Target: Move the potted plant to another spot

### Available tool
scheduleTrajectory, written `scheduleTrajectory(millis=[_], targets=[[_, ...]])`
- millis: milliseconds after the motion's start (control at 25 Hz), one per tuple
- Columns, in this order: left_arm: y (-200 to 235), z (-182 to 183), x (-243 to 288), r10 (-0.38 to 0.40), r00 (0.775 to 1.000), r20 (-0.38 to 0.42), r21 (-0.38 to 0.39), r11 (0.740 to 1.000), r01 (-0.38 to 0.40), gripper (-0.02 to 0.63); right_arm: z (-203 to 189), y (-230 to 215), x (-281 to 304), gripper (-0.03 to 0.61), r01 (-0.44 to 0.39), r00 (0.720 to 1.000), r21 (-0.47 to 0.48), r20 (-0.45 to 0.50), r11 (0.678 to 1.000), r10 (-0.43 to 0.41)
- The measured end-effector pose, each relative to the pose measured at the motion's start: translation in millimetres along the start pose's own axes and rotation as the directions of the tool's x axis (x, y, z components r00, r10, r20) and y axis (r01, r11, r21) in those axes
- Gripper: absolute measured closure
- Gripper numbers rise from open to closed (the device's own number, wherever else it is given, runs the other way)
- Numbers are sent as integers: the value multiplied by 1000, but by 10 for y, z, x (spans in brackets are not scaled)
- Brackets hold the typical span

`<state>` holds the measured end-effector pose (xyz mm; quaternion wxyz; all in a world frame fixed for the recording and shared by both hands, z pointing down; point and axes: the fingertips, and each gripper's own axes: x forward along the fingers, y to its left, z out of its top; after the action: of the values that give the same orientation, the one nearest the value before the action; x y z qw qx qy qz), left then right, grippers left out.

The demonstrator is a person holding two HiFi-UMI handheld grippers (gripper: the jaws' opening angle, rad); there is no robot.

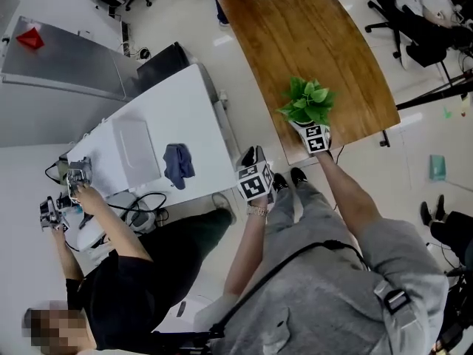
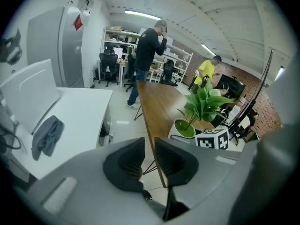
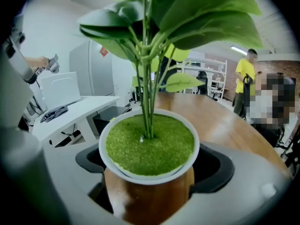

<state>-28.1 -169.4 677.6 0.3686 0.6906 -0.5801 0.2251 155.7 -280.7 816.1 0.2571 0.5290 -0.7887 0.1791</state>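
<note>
- Far to the left of the left tongs (image 2: 150, 149) stands a flat white table (image 1: 199, 102). A crumpled blue-grey cloth (image 1: 178, 163) lies on it.
- The left tongs hang over the floor, between the white table and the long brown wooden table (image 1: 310, 35). Their jaws are almost closed, with just a thin slit between them. Nothing is in the slit.
- To the right, the right tongs (image 3: 151, 168) reach over the near edge of the wooden table. Their jaws are wide apart and hug the green leafy potted plant (image 3: 149, 146) in its round white pot. One jaw is on each side, just under the rim.
- The potted plant sits right between those jaws, close to the table edge. I cannot tell if the pot's bottom touches the wood or is lifted.
- I think the pot could slip. It looks smooth and round, so a loose squeeze could let it slide down.
- The leaves are tall, so a quick swing could tip the pot.
- The edge is close, so a slipped pot could fall to the floor.
- Big leaves block the way ahead of the right tongs, so the new spot may be hard to see.
</note>
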Motion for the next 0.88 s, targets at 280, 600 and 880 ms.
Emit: scheduleTrajectory(millis=[280,600,880], targets=[[-119,139,4,-37,999,20,4,999,37,532,-278,-28,-121,48,-46,994,29,-102,999,49],[-510,183,-44,-141,989,51,14,990,141,535,-306,-136,-958,480,90,993,73,-85,993,-83],[-872,42,-489,-168,980,108,28,986,166,538,-197,198,-1525,577,27,996,123,-88,992,-17]])
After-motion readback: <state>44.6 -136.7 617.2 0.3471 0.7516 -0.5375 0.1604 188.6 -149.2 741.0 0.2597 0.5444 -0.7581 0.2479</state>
